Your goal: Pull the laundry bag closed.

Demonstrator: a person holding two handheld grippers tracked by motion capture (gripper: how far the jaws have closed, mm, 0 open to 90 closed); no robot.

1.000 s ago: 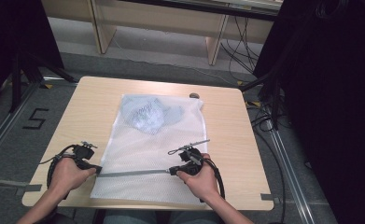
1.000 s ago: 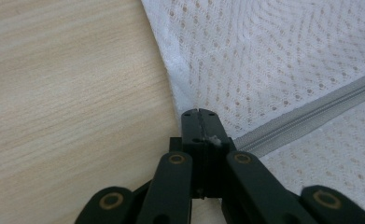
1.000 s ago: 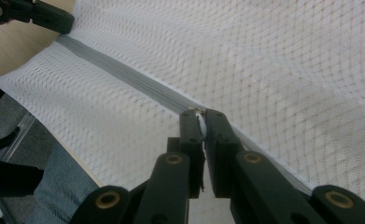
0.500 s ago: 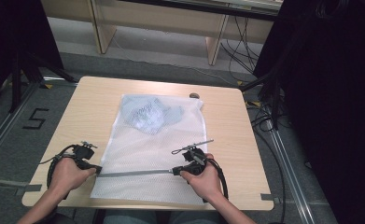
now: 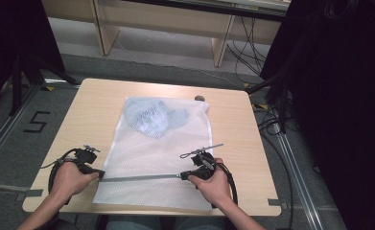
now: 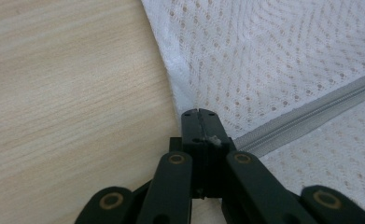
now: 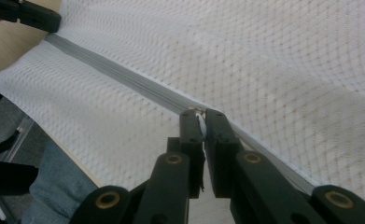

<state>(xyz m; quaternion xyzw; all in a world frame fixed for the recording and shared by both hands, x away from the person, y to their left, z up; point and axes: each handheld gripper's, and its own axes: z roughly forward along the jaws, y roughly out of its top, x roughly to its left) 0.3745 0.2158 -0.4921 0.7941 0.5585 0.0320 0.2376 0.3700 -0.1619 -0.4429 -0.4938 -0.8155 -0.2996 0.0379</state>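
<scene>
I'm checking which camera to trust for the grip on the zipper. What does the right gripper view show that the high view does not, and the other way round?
The right gripper view alone shows the right gripper shut on a small white zipper pull.

The high view alone shows the bluish garment at the far end inside the mesh bag, the whole wooden table, and the person's hands.

Both show the white mesh bag, its grey zipper running across it, and the left gripper at the zipper's other end.
</scene>
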